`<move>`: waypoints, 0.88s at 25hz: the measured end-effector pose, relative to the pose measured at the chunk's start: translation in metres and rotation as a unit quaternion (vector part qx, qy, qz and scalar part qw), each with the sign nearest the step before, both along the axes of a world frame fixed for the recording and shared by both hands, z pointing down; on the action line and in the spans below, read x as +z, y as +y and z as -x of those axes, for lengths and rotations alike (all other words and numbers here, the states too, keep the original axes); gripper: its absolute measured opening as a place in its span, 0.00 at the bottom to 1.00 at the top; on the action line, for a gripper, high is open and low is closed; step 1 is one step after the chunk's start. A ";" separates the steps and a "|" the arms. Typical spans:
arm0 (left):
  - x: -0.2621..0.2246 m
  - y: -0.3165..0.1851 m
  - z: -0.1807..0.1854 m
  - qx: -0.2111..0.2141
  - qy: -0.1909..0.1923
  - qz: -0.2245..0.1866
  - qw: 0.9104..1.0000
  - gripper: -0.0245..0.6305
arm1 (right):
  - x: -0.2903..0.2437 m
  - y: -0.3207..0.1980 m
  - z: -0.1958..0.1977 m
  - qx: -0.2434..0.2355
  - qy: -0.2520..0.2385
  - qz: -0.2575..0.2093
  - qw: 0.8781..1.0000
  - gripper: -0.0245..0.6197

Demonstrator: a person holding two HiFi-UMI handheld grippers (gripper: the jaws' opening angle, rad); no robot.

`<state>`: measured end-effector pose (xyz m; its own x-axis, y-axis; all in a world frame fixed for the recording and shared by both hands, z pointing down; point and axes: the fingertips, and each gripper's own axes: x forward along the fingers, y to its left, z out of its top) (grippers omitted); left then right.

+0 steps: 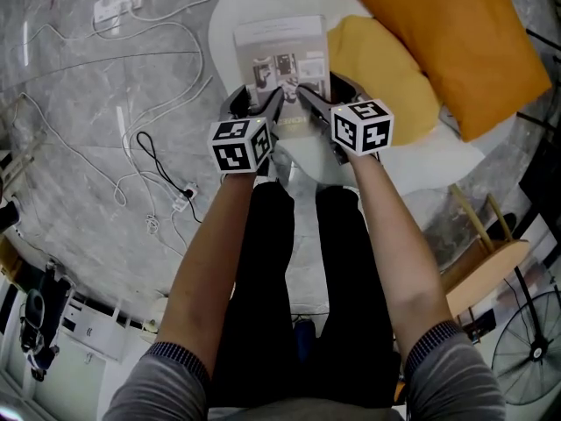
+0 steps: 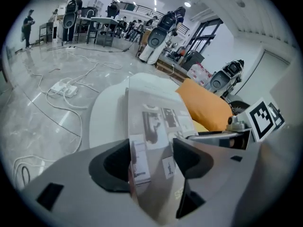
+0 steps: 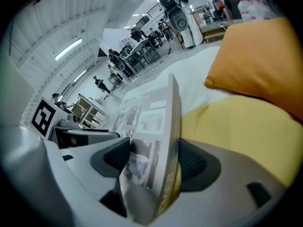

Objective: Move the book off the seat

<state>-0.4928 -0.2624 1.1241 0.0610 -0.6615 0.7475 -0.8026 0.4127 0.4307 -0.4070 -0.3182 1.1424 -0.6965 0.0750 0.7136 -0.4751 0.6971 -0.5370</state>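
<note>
**Two grippers clamped on the near end of the book**

**Head view.** The book [image 1: 282, 55] lies on the white seat [image 1: 226, 24], its near end at the seat's front edge. The left gripper [image 1: 259, 103] and right gripper [image 1: 323, 102] meet there side by side, each with its jaws set wide and closed on that end. A yellow cushion [image 1: 386, 68] touches the book's right side, and an orange cushion [image 1: 456, 42] lies beyond it. Cables [image 1: 158, 156] and a power strip [image 1: 118, 3] trail over the floor at left. A stool [image 1: 491, 261] stands at right.

**Left gripper view.** Both pads press the book [image 2: 156, 122], which fills the gap. The hold is at one end only, so on lifting the far end may droop or the pages may splay and loosen the grip.

**Right gripper view.** The pads bear on the book's cover and on its far face [image 3: 151, 126], and the yellow cushion [image 3: 236, 131] sits hard against the outer jaw. It could be pinched or dragged along. The person's legs [image 1: 298, 261] stand just before the seat and block a straight pull back. The cables clutter any set-down at left.
</note>
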 end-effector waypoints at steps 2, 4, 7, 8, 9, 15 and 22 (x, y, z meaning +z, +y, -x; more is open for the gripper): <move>-0.022 -0.002 0.002 -0.009 -0.002 -0.014 1.000 0.49 | -0.024 -0.003 0.002 0.009 -0.009 -0.018 1.000 0.53; -0.045 -0.003 0.004 -0.012 -0.002 -0.025 1.000 0.49 | -0.049 -0.003 0.003 0.016 -0.016 -0.035 0.999 0.53; -0.084 -0.008 0.008 -0.009 -0.009 -0.042 0.999 0.49 | -0.086 -0.004 0.004 0.023 -0.026 -0.058 0.998 0.53; -0.099 -0.010 0.009 -0.006 -0.014 -0.049 0.999 0.50 | -0.099 -0.005 0.004 0.025 -0.030 -0.065 0.997 0.53; -0.115 -0.012 0.011 -0.002 -0.019 -0.055 0.998 0.50 | -0.115 -0.005 0.005 0.027 -0.034 -0.072 0.996 0.53; -0.224 -0.008 0.011 0.020 -0.045 -0.084 0.995 0.50 | -0.223 0.001 0.004 0.032 -0.061 -0.111 0.991 0.53; -0.351 0.017 0.000 0.028 -0.061 -0.130 0.989 0.50 | -0.352 0.026 -0.007 0.041 -0.081 -0.162 0.983 0.53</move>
